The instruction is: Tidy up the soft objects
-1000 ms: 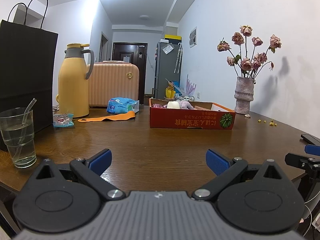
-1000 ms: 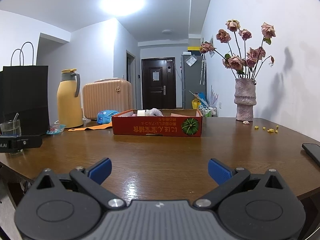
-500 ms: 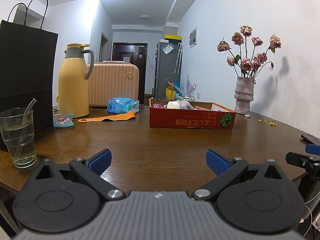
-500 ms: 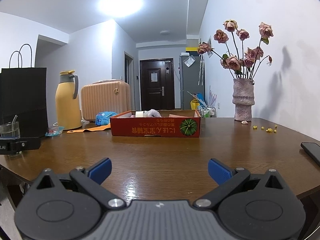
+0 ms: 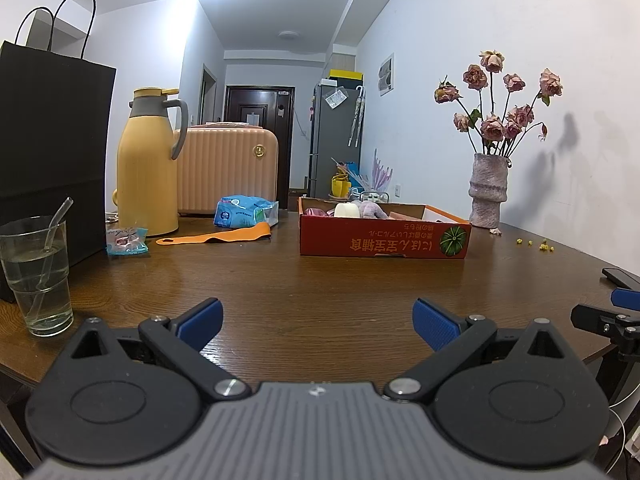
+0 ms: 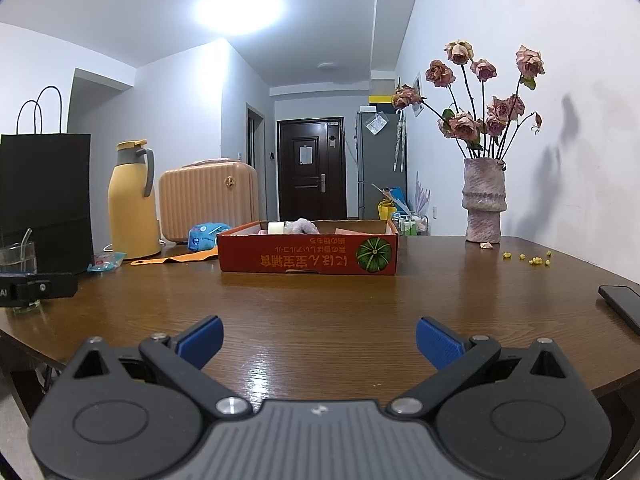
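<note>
A shallow red cardboard box (image 5: 384, 240) stands on the brown table, also in the right wrist view (image 6: 308, 254). In it lie a pale purple plush (image 5: 370, 210) (image 6: 302, 225), a white roll (image 5: 346, 211) and a pink item (image 5: 316, 212). A blue soft pack (image 5: 240, 211) and an orange strip (image 5: 224, 236) lie left of the box. My left gripper (image 5: 318, 318) is open and empty over the near table edge. My right gripper (image 6: 319, 338) is open and empty, also near the front edge, far from the box.
A glass of water with a straw (image 5: 38, 276), a black paper bag (image 5: 48, 152), a yellow thermos (image 5: 148, 172) and a peach case (image 5: 228, 170) stand at the left. A vase of dried roses (image 6: 484, 204) stands at the right. A phone (image 6: 622, 304) lies at the right edge.
The right wrist view has shifted slightly, with the box now a little farther right in it. The left gripper has hardly moved. Both stay open.
</note>
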The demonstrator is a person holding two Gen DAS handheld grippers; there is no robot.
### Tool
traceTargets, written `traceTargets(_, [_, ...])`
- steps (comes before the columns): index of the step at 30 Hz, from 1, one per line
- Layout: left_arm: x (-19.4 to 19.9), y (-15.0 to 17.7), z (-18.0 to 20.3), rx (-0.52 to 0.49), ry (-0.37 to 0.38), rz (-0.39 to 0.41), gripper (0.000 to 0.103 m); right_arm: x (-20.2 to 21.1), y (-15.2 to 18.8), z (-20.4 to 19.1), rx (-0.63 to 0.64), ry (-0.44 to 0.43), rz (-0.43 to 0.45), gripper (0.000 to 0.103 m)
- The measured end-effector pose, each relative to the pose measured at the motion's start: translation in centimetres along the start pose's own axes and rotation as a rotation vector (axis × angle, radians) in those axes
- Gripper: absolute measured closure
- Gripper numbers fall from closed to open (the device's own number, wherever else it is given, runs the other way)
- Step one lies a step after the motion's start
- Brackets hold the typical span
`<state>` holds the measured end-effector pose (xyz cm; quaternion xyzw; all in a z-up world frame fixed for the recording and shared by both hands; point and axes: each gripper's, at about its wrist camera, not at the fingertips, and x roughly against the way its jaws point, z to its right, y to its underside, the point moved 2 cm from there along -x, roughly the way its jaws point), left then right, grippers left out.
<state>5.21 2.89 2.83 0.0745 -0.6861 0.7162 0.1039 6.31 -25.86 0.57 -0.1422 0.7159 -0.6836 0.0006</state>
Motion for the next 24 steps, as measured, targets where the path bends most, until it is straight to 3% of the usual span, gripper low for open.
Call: traceTargets(24, [0.22,-0.03,0.19,-0.014,-0.030,0.026,0.000,0.16,0.03,-0.05,0.004,0.003,0.009,0.000])
